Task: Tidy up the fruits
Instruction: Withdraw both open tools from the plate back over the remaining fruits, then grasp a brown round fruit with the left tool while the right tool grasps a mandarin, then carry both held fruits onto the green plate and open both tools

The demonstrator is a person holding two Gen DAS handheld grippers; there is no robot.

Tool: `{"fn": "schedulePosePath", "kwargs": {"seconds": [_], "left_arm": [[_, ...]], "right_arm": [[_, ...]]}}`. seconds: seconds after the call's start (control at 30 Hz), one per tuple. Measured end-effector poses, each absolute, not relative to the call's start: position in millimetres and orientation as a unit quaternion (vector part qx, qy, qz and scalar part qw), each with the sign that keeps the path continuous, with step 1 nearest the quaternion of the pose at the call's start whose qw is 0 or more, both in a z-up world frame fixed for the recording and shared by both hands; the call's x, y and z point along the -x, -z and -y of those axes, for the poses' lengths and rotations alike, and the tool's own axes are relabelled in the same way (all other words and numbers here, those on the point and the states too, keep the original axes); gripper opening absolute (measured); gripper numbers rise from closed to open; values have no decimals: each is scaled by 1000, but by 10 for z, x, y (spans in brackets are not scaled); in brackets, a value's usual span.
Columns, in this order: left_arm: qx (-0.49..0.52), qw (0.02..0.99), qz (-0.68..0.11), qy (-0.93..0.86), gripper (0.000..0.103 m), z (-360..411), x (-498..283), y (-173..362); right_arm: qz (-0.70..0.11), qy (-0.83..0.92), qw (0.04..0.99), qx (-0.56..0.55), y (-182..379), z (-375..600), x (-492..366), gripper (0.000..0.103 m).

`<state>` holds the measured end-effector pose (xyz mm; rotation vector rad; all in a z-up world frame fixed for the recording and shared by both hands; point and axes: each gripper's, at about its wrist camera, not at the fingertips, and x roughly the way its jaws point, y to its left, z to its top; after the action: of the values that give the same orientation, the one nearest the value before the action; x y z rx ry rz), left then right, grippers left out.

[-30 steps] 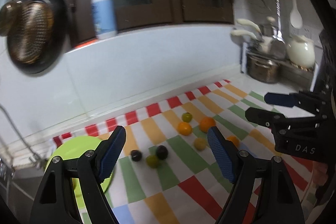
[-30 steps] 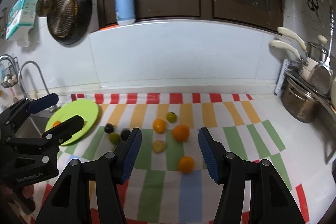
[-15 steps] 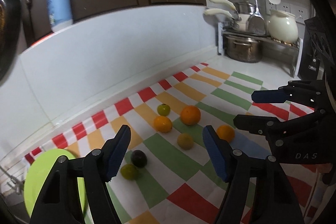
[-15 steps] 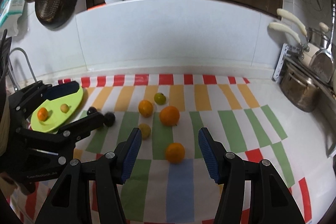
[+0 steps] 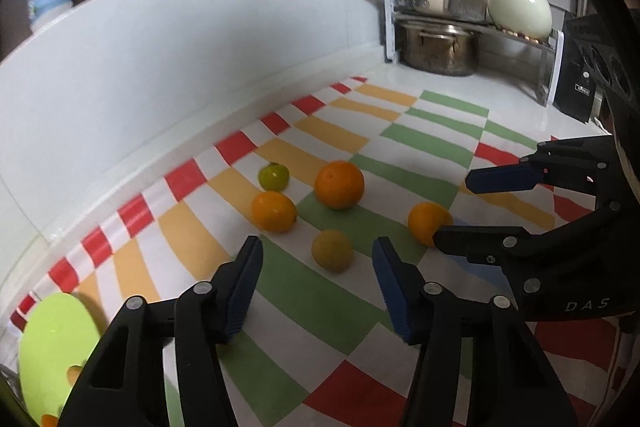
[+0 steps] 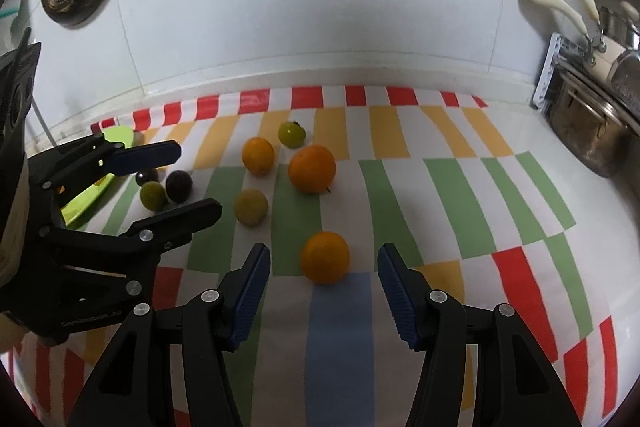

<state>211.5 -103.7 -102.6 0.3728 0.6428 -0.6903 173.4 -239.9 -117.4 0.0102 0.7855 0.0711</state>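
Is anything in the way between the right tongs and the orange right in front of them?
Nothing visible. The right tongs stand open, and the nearest orange lies on the checked cloth just ahead of the gap, apart from the other fruits.

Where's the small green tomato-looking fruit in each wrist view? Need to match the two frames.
Left wrist: the green fruit sits left of centre on the cloth, nearest the back wall, just behind the smaller orange.
Right wrist: it lies above centre, again farthest back, just up-left of the largest orange.
Shared landmark: the largest orange, beside the green fruit in both views.
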Motion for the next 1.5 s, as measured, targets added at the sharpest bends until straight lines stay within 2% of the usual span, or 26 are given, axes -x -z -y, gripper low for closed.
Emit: {"fn": "schedulePosePath", "kwargs": {"seconds": [0.27, 0.47, 0.67, 0.8, 0.87, 0.93, 1.5], "left_arm": [[-173, 857, -344, 342, 50, 1099, -2244, 1181], [-166, 855, -357, 338, 43, 1159, -2317, 1227], [-162, 849, -374, 335, 35, 1216, -2395, 1277], [-165, 848, -380, 330, 34, 1240, -2422, 1298], [-167, 847, -383, 329, 32, 1248, -2437, 1311], [-169, 845, -385, 330, 28, 1253, -2447, 1321], [-121, 874, -384, 272, 28, 960, -2220, 1053]], "right_arm": [[-390, -40, 920, -10, 1283, 2406, -1811, 56], [-400, -42, 915, -27, 1351, 2448, -1862, 52], [-406, -49, 912, -38, 1400, 2477, -1906, 46], [-410, -51, 910, -45, 1426, 2488, -1929, 41], [-409, -51, 910, -45, 1427, 2484, -1932, 35], [-409, -51, 910, -45, 1419, 2486, -1937, 33], [-380, -70, 922, -34, 1183, 2374, -1827, 33]]}}
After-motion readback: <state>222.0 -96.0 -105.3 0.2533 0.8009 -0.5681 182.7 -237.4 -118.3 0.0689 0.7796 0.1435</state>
